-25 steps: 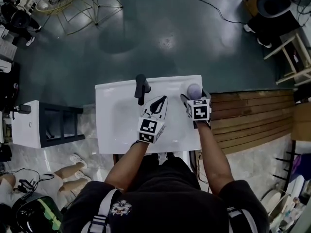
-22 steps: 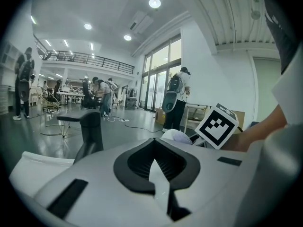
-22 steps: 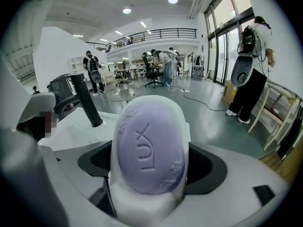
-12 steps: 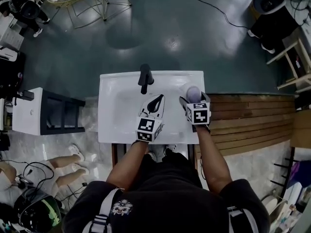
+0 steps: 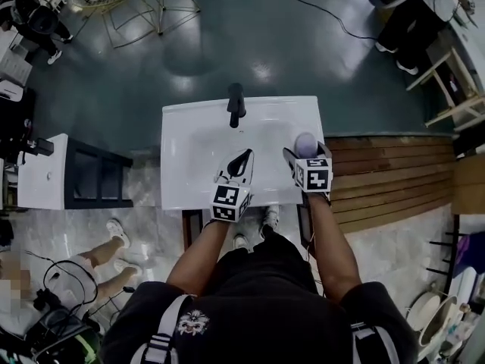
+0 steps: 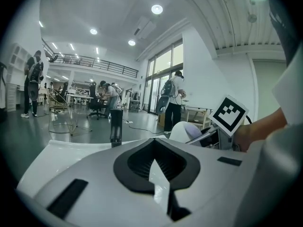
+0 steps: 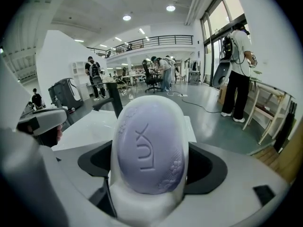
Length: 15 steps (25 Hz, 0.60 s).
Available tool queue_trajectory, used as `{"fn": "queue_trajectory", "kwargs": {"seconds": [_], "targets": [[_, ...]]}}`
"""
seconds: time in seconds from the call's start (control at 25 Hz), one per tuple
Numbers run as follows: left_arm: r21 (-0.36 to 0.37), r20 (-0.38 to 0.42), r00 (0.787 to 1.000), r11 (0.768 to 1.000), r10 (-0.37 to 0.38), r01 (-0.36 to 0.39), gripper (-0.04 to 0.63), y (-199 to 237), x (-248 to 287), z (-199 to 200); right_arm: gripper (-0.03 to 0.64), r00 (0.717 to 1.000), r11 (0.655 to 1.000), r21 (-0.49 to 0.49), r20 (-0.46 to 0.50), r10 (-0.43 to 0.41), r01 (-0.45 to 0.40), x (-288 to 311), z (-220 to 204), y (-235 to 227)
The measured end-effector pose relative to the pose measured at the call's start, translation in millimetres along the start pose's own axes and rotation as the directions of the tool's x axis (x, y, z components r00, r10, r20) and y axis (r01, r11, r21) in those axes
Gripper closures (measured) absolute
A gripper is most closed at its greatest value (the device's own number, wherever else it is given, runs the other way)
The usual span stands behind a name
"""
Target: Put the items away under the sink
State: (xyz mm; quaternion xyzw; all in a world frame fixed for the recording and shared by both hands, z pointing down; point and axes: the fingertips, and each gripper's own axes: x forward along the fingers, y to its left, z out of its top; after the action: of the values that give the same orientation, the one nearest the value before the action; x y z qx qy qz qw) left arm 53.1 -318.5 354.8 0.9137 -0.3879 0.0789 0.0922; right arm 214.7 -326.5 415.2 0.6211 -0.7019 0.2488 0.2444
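We look down on a glossy dark teal floor (image 5: 250, 44) across the upper frame, lamp glare on it. Wooden planks (image 5: 386, 177) run at right centre; pale marbled tiles (image 5: 144, 196) lie at left centre. In the left gripper view, round ceiling lights (image 6: 156, 9) sit at top, tall windows (image 6: 158, 86) at centre, a railed mezzanine (image 6: 94, 61) at left.

Left gripper (image 5: 243, 158) jaws together (empty); right gripper (image 5: 305, 152) clamps soap (image 7: 149, 150).

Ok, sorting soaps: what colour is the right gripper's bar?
Pale lilac soap bar; right gripper view shows it best.
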Motion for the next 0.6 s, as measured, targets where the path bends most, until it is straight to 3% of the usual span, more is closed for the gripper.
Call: {"fn": "queue_trajectory", "kwargs": {"seconds": [0.6], "targets": [[-0.007,0.045,0.999,1.0,-0.026,0.027,0.592,-46.4,-106.9,-20.4,0.147,0.999,0.999,-0.001,-0.002,-0.039,0.039,-95.7,-70.4,48.0]]}}
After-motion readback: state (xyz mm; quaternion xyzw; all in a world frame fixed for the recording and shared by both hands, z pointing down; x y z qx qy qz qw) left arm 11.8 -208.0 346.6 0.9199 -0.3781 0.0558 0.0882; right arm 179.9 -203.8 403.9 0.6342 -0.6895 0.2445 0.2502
